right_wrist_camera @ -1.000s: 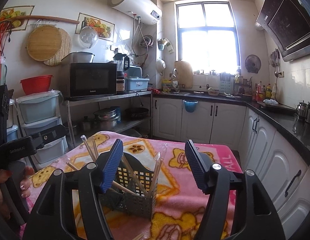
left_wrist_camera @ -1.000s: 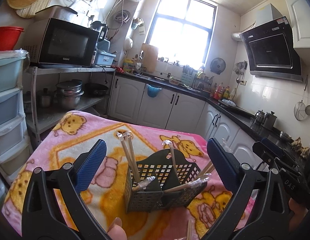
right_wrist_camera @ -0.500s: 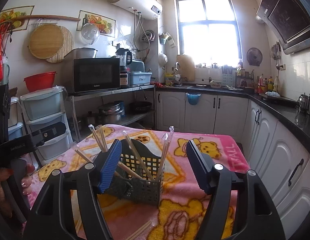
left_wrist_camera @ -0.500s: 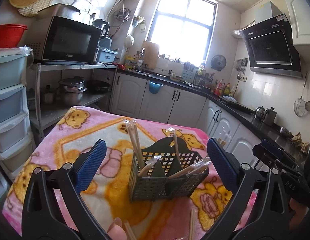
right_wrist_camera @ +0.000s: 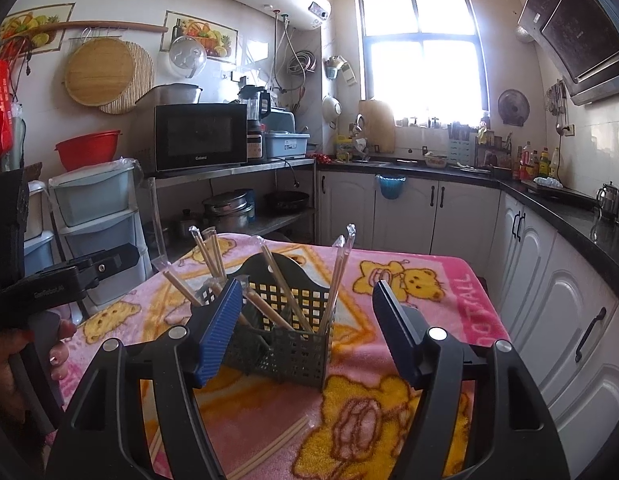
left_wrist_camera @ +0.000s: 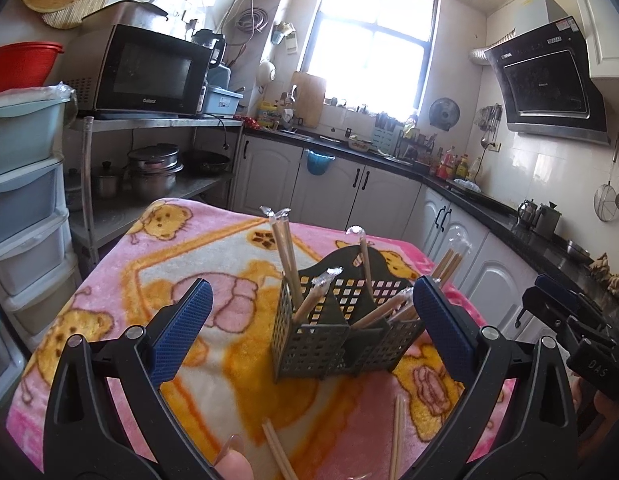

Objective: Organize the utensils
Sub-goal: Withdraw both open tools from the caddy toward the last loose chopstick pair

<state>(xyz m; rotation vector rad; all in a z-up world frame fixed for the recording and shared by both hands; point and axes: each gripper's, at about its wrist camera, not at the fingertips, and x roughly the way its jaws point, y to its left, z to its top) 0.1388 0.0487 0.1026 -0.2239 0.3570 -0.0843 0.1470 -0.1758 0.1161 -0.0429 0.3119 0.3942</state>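
Note:
A dark grey perforated utensil caddy [left_wrist_camera: 329,344] stands on the pink bear blanket [left_wrist_camera: 121,280]; it also shows in the right wrist view [right_wrist_camera: 293,344]. Several wrapped pairs of wooden chopsticks [left_wrist_camera: 287,258] stand or lean in its compartments [right_wrist_camera: 339,276]. Loose chopsticks lie flat on the blanket in front of the caddy [left_wrist_camera: 395,432] [right_wrist_camera: 275,446]. My left gripper [left_wrist_camera: 309,332] is open and empty, above the blanket's near side with the caddy between its fingers. My right gripper [right_wrist_camera: 307,334] is open and empty, just short of the caddy.
Stacked plastic drawers [left_wrist_camera: 21,184] and a metal shelf with a microwave [left_wrist_camera: 145,74] and pots stand to the left of the table. White cabinets [right_wrist_camera: 429,208] with a black counter run along the back and right. The other hand-held gripper shows at each view's edge [right_wrist_camera: 57,284].
Both grippers have drawn back and risen from the caddy, so more blanket and the loose chopsticks in front of it show. Both stay open and empty.

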